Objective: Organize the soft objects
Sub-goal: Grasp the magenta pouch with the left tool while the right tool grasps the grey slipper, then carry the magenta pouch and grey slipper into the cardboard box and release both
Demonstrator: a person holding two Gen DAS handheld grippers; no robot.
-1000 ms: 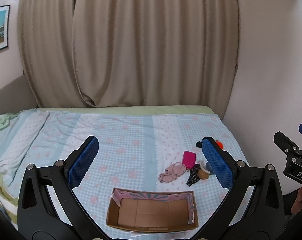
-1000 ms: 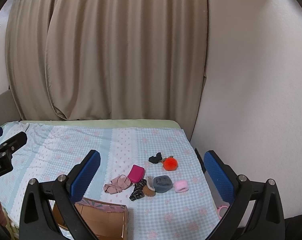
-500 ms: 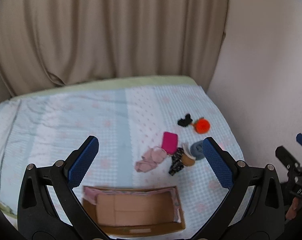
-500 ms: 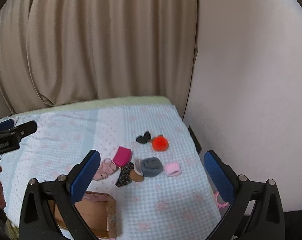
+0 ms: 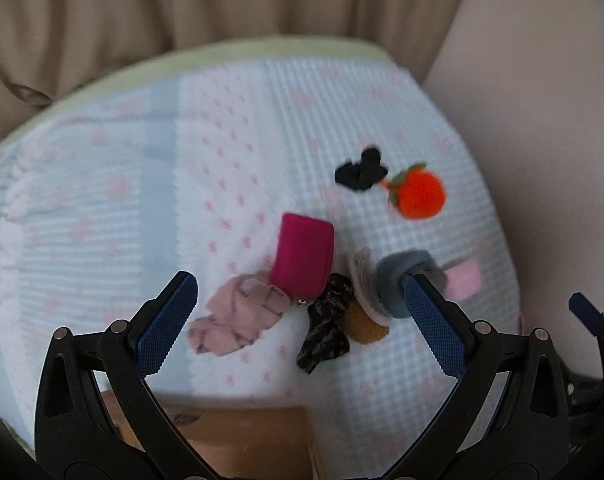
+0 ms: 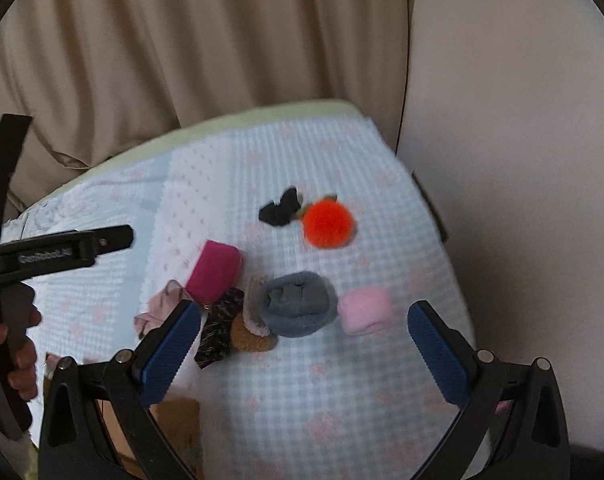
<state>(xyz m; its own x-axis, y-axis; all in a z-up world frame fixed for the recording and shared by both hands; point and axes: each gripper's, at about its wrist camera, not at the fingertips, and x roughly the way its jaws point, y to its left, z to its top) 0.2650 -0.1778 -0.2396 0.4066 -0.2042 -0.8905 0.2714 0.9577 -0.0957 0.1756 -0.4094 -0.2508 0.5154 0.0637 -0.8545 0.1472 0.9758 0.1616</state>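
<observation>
Approaching the pile on the bed [image 5: 101, 208], I hold both the left gripper [image 5: 297, 312] and right gripper [image 6: 304, 332] fingers wide and empty; next I must pick one item, likely the grey roll [image 6: 299, 304], for the cardboard box [image 5: 241, 440].

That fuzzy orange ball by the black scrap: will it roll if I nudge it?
Probably. The orange ball looks round and free on the bedspread, so a nudge may roll it. Its fluffy surface suggests it is light and squashes when pinched.

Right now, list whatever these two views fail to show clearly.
- Cardboard box: left wrist view, cut off by the bottom edge and the left gripper; contents unseen.
- Pink roll: left view, blurred, partly behind a finger.
- Brown item: right view, partly under the grey roll; what it is stays unclear.
</observation>
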